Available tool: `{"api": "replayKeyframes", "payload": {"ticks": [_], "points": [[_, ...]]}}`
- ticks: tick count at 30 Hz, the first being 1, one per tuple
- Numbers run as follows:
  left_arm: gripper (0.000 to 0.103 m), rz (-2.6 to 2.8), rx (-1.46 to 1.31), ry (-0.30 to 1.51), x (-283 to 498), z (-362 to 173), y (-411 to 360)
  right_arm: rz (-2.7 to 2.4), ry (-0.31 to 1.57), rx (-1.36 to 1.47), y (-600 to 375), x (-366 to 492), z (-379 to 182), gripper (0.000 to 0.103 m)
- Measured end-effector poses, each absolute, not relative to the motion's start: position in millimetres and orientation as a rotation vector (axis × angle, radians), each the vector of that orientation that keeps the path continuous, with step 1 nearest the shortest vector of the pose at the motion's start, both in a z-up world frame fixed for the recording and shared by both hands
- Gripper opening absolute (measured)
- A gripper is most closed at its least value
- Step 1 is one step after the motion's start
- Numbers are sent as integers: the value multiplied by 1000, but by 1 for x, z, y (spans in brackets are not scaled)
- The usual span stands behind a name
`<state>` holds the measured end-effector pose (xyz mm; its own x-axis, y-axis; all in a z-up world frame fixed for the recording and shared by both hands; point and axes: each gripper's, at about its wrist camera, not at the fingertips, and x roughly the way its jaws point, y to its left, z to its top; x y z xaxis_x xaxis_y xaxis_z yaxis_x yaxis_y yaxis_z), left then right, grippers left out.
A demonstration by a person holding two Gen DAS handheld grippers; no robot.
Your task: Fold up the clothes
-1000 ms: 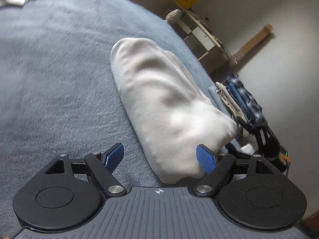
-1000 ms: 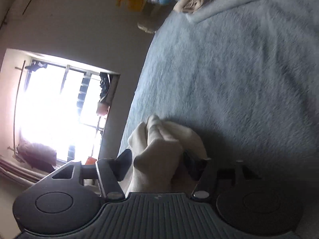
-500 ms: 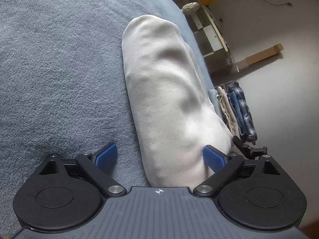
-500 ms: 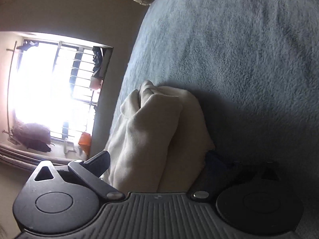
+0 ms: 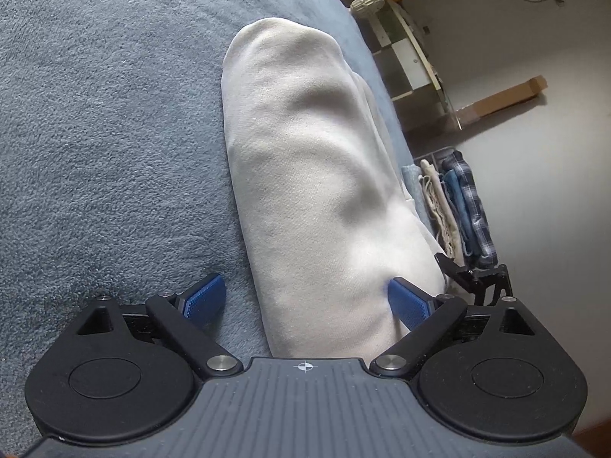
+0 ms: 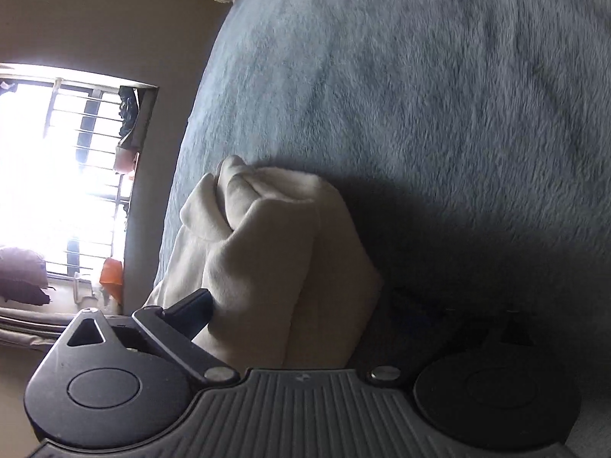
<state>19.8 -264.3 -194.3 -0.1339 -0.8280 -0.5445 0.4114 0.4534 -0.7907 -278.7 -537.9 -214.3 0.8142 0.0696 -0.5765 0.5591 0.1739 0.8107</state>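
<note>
Here the left gripper point(image 5: 305, 299) stands with its fingers wide, having just opened; the near end of the garment point(image 5: 305, 175) lies between them, the right pad touching its side and the left pad clear, so nothing is pinched. The right gripper point(image 6: 301, 301) has also just spread to its widest around the other end of the garment point(image 6: 275, 259), one pad at its flank, the other lost in shadow.

The garment is a cream, thick, soft fleece folded into a long loaf on the bed point(image 5: 95, 133), near its edge. It looks light, limp and not slippery; it would likely sag and unfold if lifted by one end, so both ends, pinched through all layers, seem the place to hold.

Beyond the bed, a rack point(image 5: 458, 210) on the floor holds folded clothes standing on edge.
</note>
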Motion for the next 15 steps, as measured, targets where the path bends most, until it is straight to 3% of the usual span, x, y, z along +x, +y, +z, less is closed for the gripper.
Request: {"api": "replayKeyframes", "payload": {"ticks": [6,7,8,9,10,11,15], "points": [[94,-1096,-422,1298,19,-195,-268,-343,526,1400,-552,-249,-223,103],[88,-1091,-426,1288,18,-194,-269,-332,504,1424,-556,-245,-226,103],[73,-1089,-446,1289,18,-195,-269,-324,485,1439,-559,-242,-227,103],[66,-1089,-474,1297,18,-197,-268,-324,486,1432,-559,-242,-226,98],[63,-1083,-499,1300,18,-197,-266,-330,503,1406,-556,-243,-223,81],[61,-1085,-506,1296,18,-198,-264,-333,519,1379,-553,-247,-221,74],[56,-1105,-506,1288,20,-194,-253,-329,541,1334,-544,-250,-208,63]]}}
